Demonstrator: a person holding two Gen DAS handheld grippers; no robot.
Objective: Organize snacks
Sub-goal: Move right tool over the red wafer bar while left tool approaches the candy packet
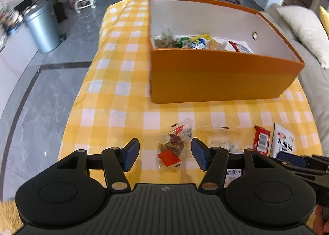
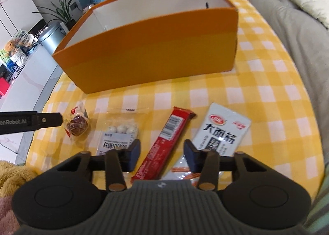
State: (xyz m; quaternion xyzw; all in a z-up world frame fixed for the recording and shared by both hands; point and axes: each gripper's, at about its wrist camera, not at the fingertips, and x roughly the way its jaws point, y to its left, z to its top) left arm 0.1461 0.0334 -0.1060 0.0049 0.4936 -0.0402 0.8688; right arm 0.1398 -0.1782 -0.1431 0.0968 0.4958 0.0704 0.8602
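- Both tools stand spread and empty: left tool (image 1: 165,155) straddles the clear-wrapped snack (image 1: 173,145), right tool (image 2: 162,153) straddles the red bar (image 2: 162,142).
- Orange box (image 1: 216,76) already holds several packets (image 1: 197,42).
- Before the box, four or more snacks remain on the counter (image 1: 115,99), the white pouch (image 2: 222,130) and ball bag (image 2: 121,132) included.

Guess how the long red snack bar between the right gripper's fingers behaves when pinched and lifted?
The red snack bar looks long and narrow, so it is probably fairly stiff and light. Its glossy wrapper may slip in the open right gripper. It lies flat on the checked tablecloth, so it is unlikely to roll.
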